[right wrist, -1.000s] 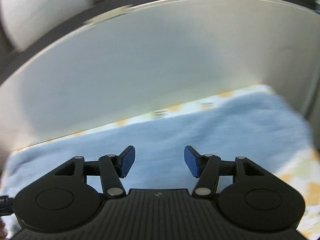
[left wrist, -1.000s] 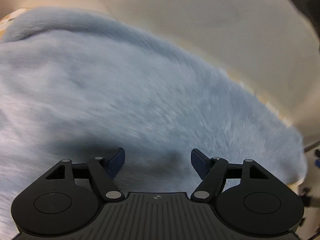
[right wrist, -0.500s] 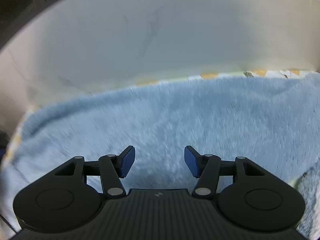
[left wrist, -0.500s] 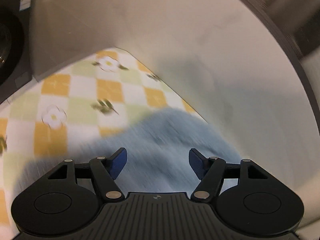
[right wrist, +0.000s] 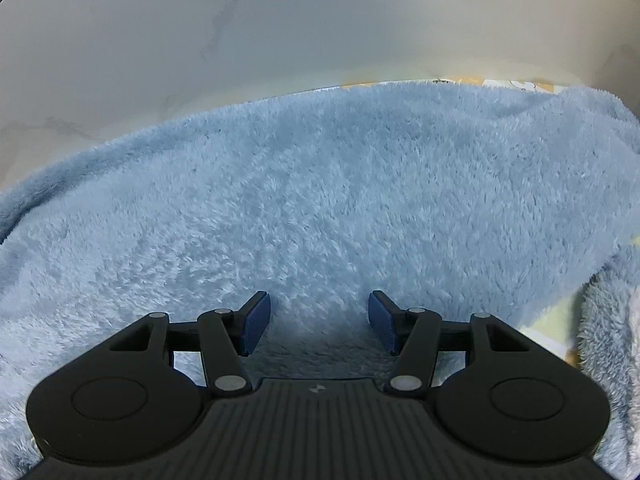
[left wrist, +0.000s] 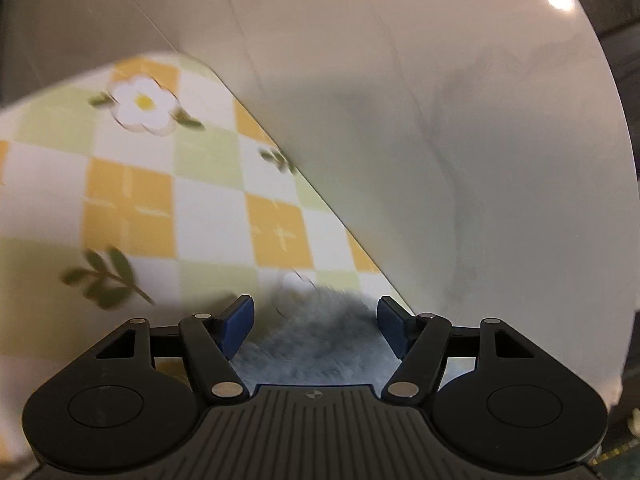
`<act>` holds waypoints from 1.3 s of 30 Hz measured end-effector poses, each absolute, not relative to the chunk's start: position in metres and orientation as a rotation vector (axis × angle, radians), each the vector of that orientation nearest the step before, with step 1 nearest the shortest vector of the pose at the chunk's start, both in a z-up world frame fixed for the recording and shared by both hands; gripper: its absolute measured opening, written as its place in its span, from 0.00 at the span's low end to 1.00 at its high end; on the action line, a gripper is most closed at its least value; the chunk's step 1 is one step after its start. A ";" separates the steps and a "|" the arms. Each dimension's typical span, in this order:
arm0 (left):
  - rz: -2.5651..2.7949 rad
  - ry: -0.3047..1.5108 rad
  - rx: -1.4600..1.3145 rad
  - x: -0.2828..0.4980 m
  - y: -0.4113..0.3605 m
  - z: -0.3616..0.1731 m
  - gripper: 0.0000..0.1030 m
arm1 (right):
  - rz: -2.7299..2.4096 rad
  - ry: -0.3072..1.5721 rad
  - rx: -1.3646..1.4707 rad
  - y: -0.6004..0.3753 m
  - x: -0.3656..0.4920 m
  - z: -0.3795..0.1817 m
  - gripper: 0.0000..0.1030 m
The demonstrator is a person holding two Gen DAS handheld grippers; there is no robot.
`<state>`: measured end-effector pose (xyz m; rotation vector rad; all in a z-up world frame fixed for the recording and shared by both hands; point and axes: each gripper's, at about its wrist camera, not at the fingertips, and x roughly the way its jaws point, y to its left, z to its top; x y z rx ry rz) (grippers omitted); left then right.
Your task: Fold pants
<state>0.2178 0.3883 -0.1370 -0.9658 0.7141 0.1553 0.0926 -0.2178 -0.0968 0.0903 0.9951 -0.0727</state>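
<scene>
Since half a second ago the left wrist view has slid farther off the garment, so less fleece and more cloth shows between its fingers. From the left wrist, the left gripper has its blue-padded jaws spread wide and holding nothing; a small blurred corner of the fluffy light-blue fleece pants sits low between them, lying on the checked orange, green and white tablecloth with daisy print — beyond it rises a pale marbled wall panel. From the right wrist, the right gripper is likewise spread apart and empty, hovering just above the pants, which fill most of the view as a broad flat layer; a folded-over edge lies at far right, with a strip of tablecloth showing beside it and the wall panel behind.
</scene>
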 end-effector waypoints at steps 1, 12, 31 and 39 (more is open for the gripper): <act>0.104 0.720 -0.968 0.218 0.383 -0.135 0.68 | -0.074 0.995 0.093 -0.218 0.093 -0.098 0.56; -0.450 0.818 -0.685 0.206 0.288 -0.092 0.70 | -0.093 0.989 0.105 -0.216 0.097 -0.104 0.58; 0.140 0.672 -0.902 0.256 0.384 -0.121 0.11 | -0.038 0.968 0.050 -0.216 0.091 -0.104 0.59; 0.156 0.711 -0.801 0.260 0.360 -0.106 0.48 | -0.027 0.885 0.089 -0.228 0.076 -0.070 0.57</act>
